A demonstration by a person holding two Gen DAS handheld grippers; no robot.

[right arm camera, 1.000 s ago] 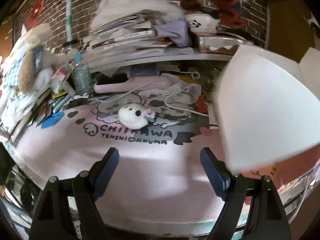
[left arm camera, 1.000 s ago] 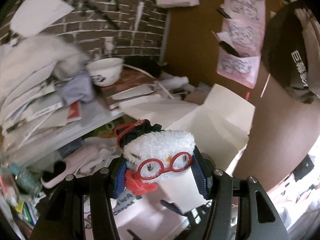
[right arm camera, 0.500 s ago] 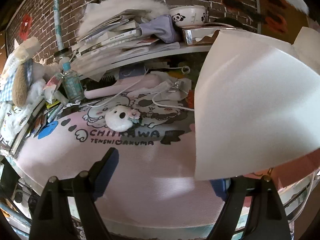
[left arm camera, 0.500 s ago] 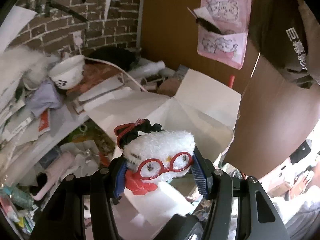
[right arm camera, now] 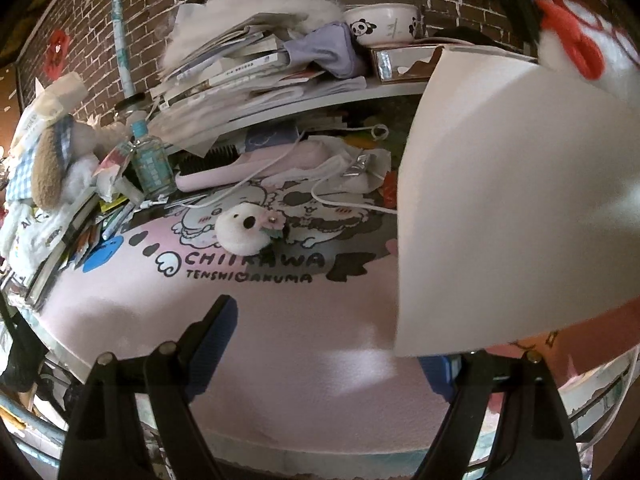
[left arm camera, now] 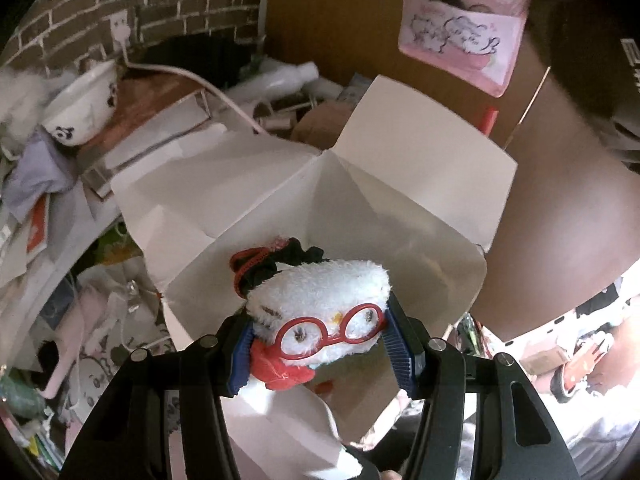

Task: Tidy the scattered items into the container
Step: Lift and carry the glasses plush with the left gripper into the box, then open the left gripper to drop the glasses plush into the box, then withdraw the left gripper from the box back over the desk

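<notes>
Your left gripper [left arm camera: 320, 344] is clamping the white plush toy [left arm camera: 320, 300] across its sides, the blue pads pressed into the fur on either side of the red glasses, so the soft body is squeezed enough not to slip while it is in the air. A black and red hair tie [left arm camera: 264, 264] is riding along on top of the toy, tucked behind its head; I cannot tell whether it is attached or merely caught. You are holding the toy above the open mouth of the white box [left arm camera: 360, 208], whose flaps are splayed outward, which leaves a wide target below. Judging from that, the toy looks ready to be let go into the box rather than set down carefully, since a plush should take a short drop without harm.

Your right gripper [right arm camera: 332, 344] is standing wide apart with nothing between its pads, low over the pink desk [right arm camera: 280, 340]. One flap of the box is cutting across its right side and hiding most of the right finger. It is facing the second small white plush [right arm camera: 244, 230], which is lying on the printed mat well ahead of the fingers, apart from the white cable [right arm camera: 344, 204] and the pink hairbrush [right arm camera: 248, 164] behind it. That plush is probably the next item to collect, and the approach to it looks unobstructed.
</notes>
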